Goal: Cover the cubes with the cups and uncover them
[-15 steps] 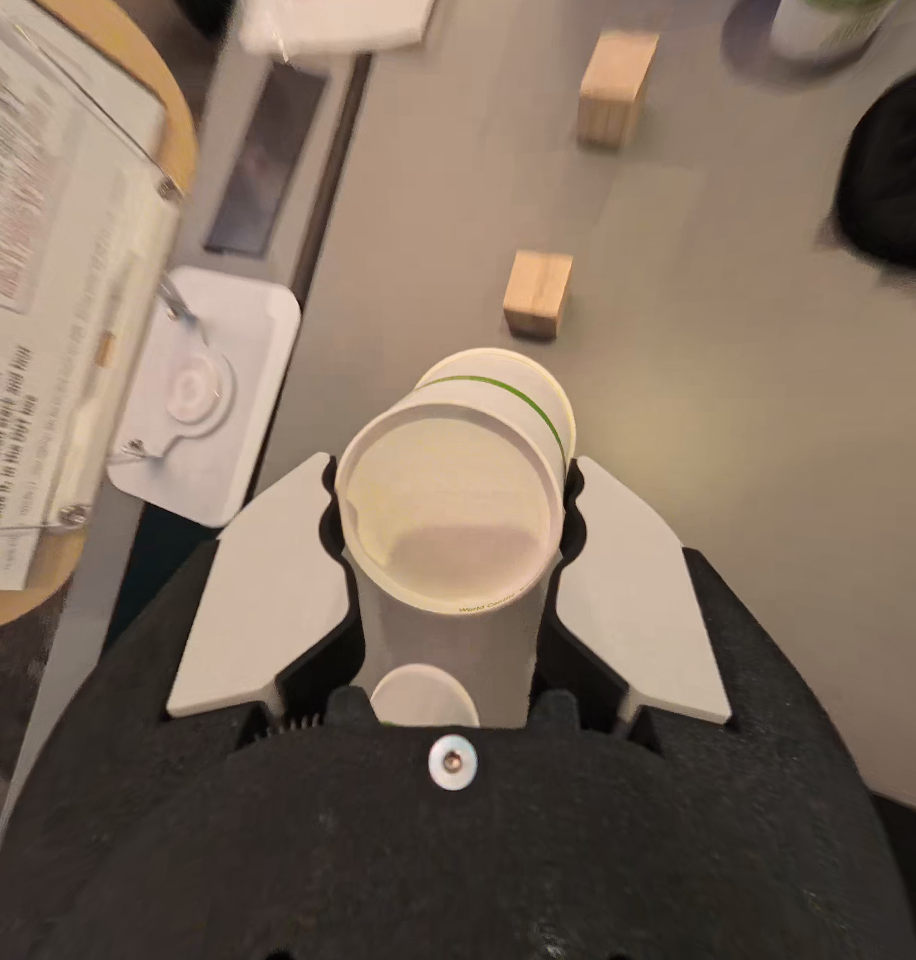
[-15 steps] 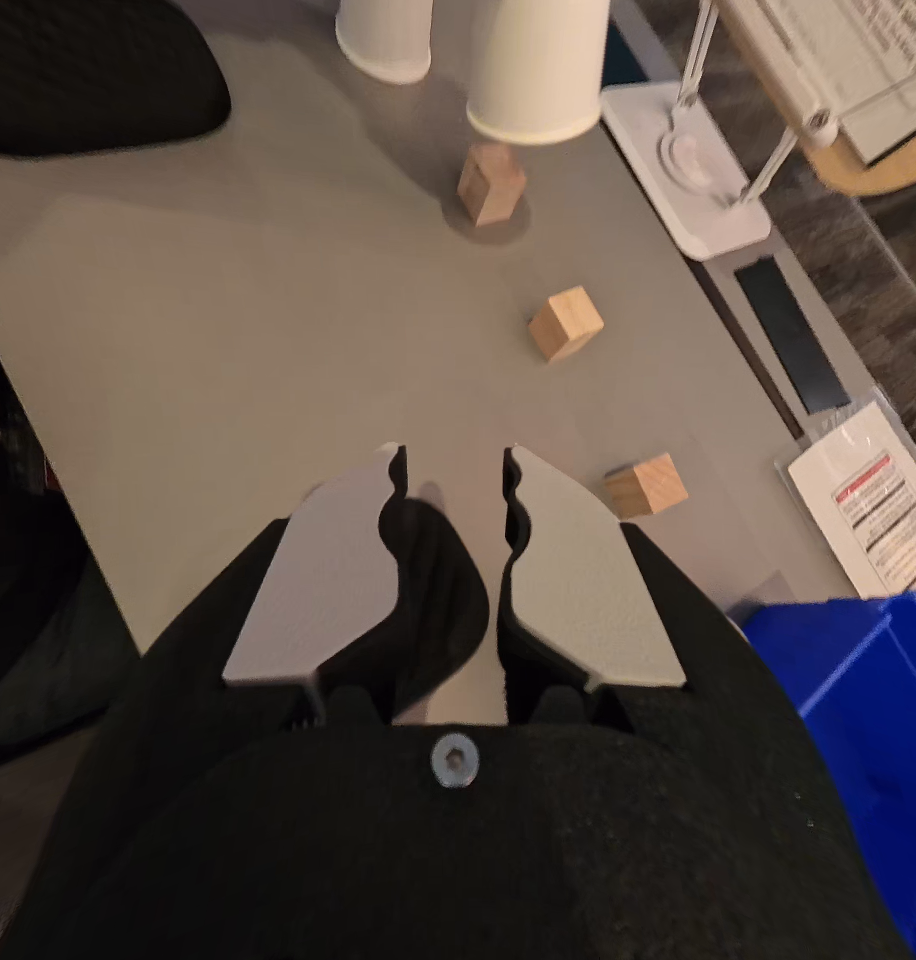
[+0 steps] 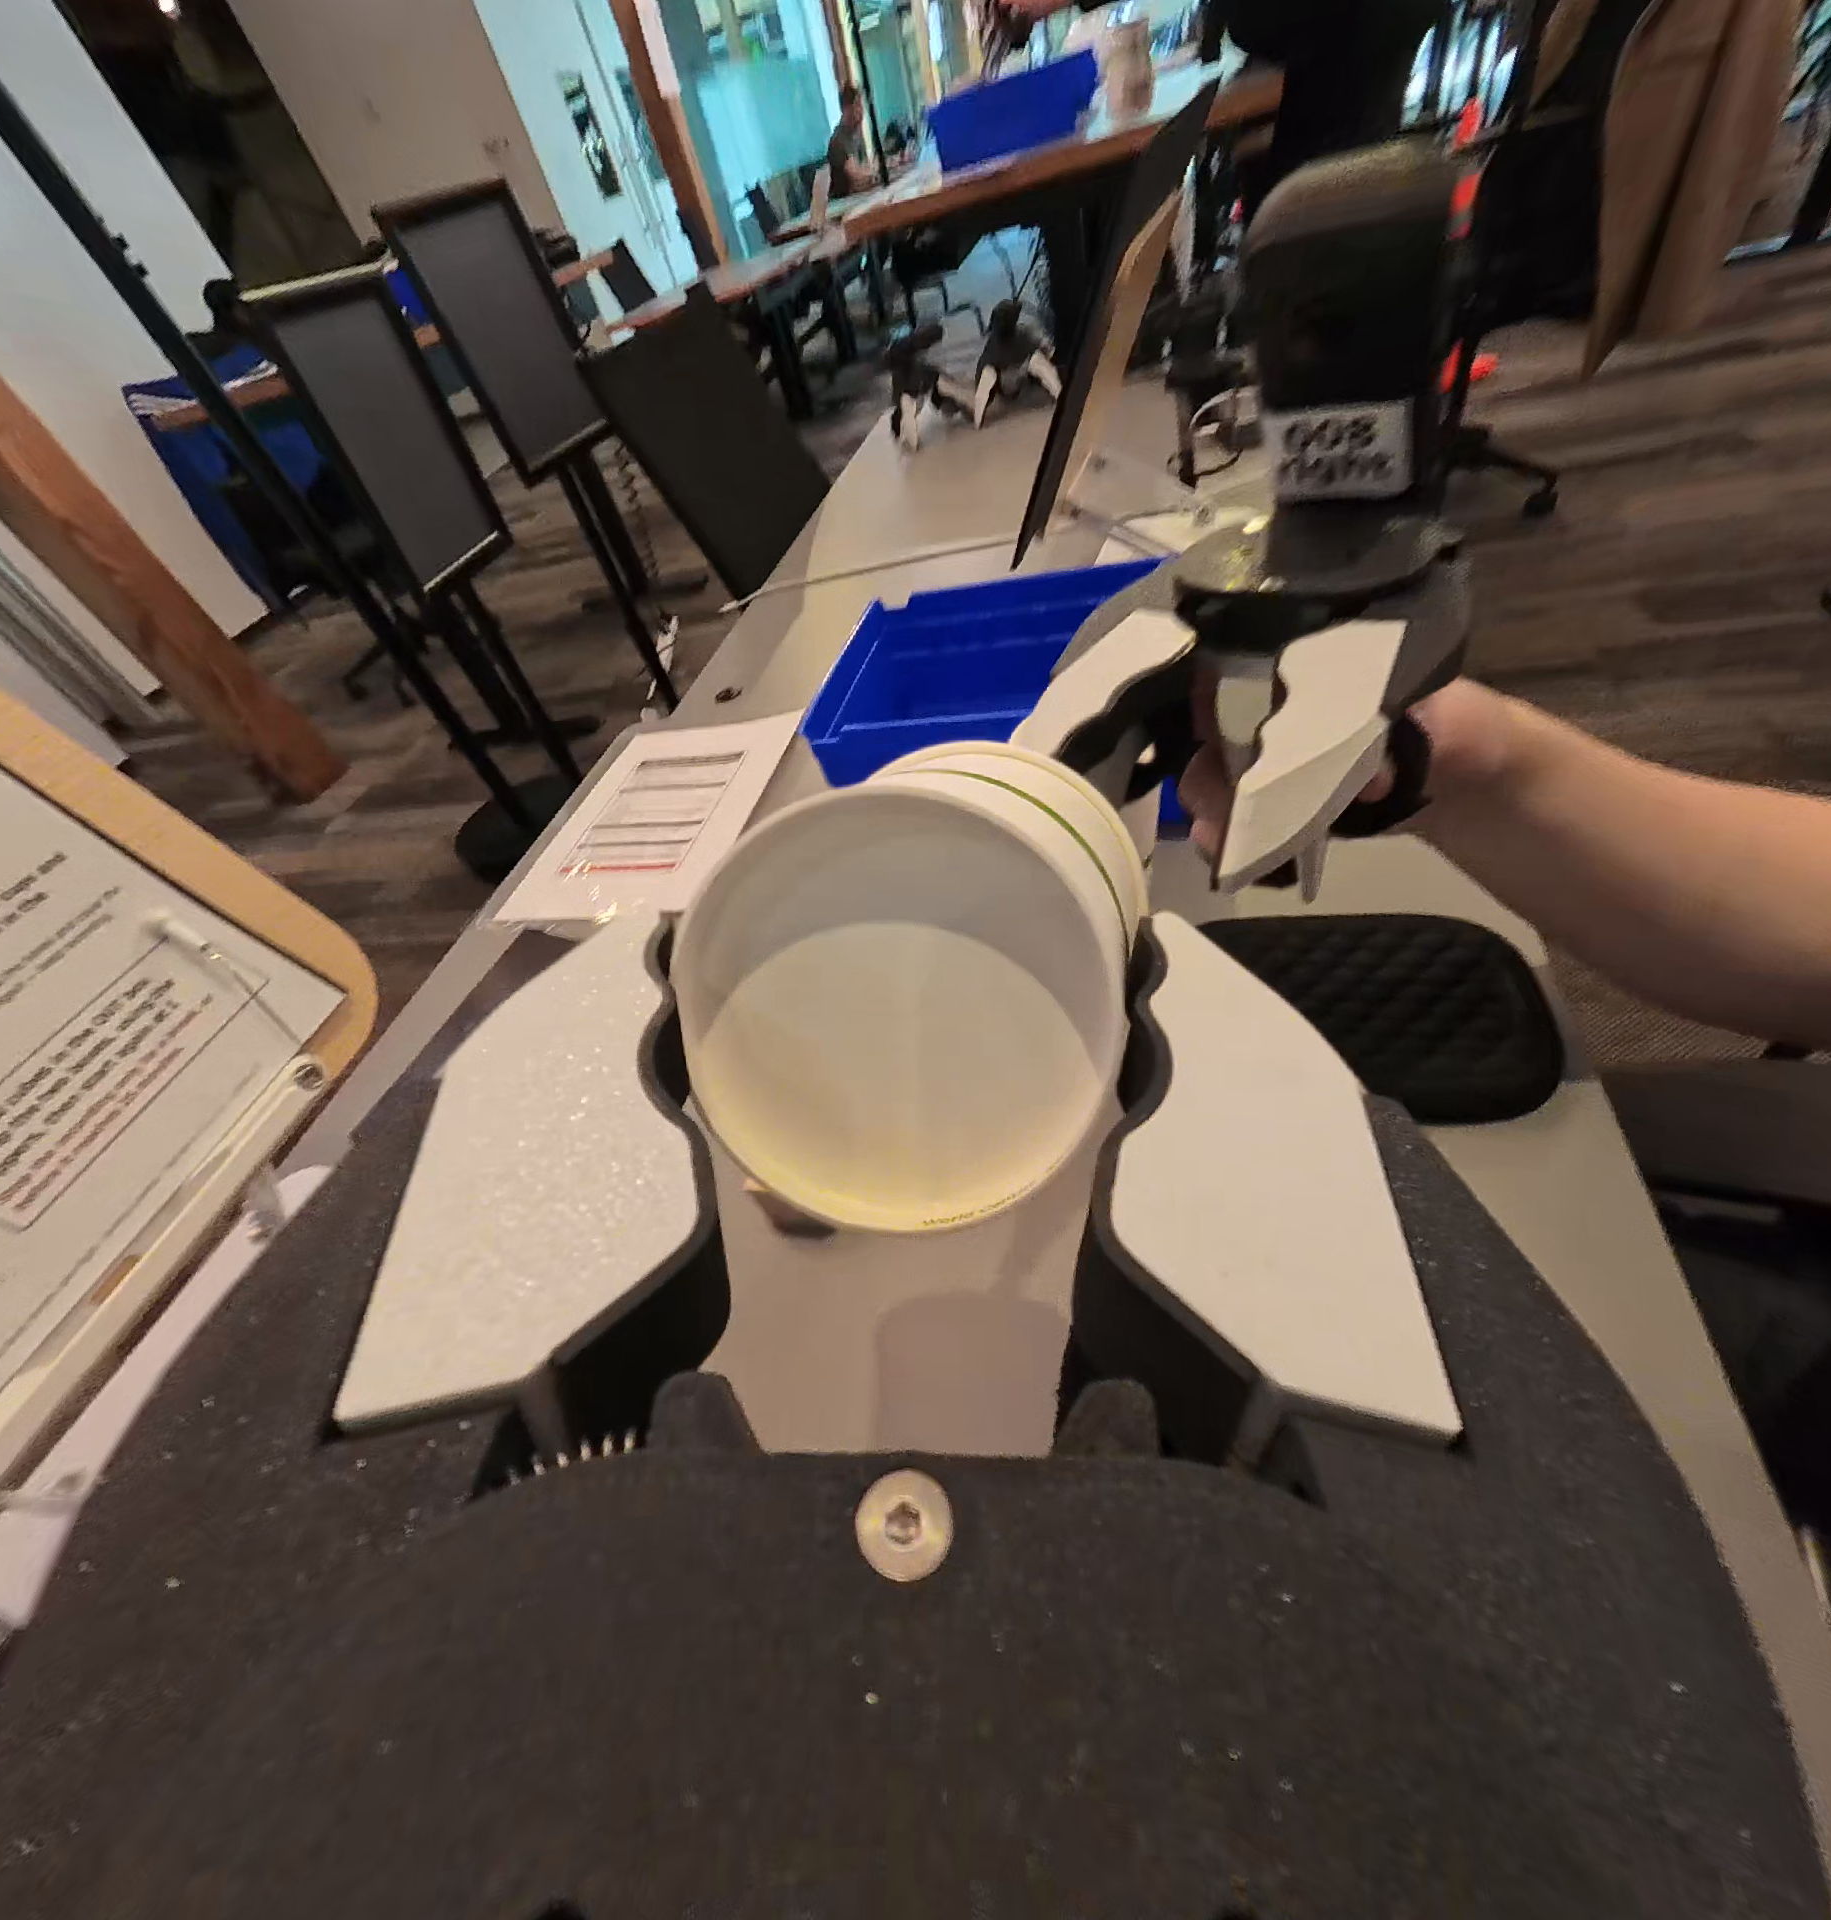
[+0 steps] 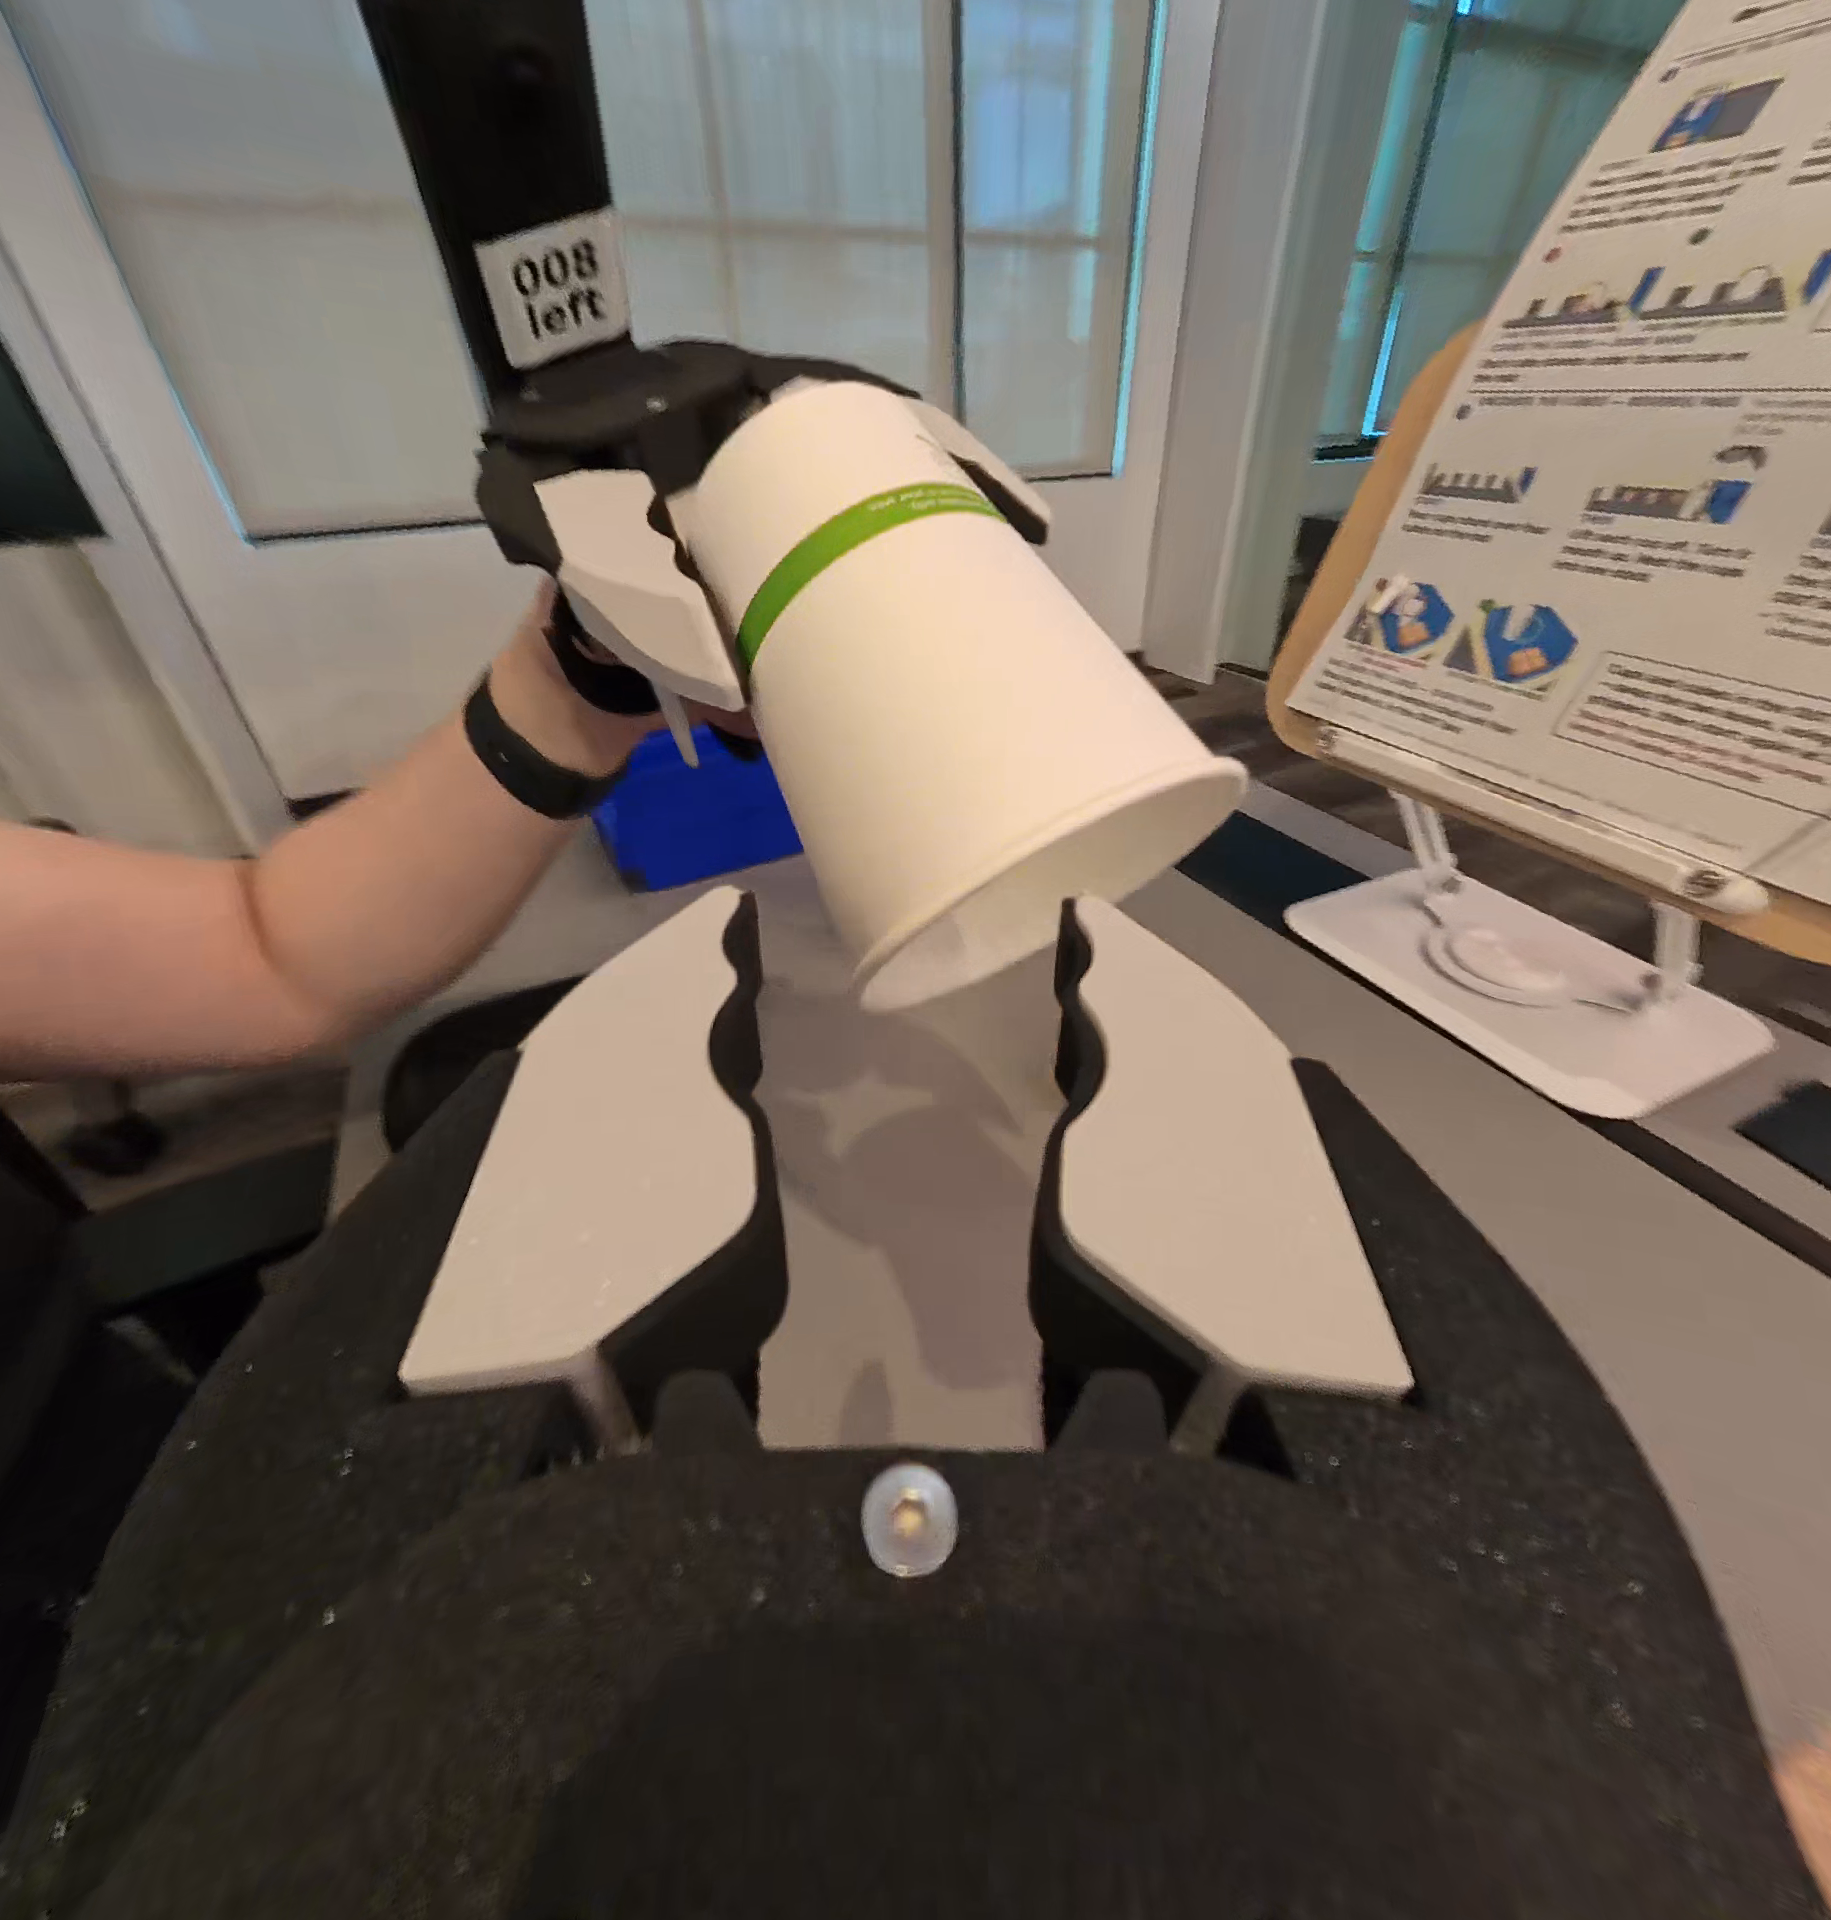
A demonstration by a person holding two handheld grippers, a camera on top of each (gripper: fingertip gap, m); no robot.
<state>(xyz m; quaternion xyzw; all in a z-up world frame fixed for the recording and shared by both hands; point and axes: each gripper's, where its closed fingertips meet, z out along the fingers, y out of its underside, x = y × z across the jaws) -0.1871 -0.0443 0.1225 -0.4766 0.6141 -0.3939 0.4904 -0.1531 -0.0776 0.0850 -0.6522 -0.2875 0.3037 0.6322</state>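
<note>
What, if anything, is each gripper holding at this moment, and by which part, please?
The left gripper grips a white paper cup around its closed base end, mouth pointing away. The right gripper is open, holding nothing.

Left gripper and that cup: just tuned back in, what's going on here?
The left gripper is shut on a white paper cup with a green band, held in the air near its base end and tilted, mouth pointing at the right gripper. That one is open and empty, its fingers just short of the cup's rim. No cubes show in either view right now; a blue bin sits on the grey table behind.
</note>
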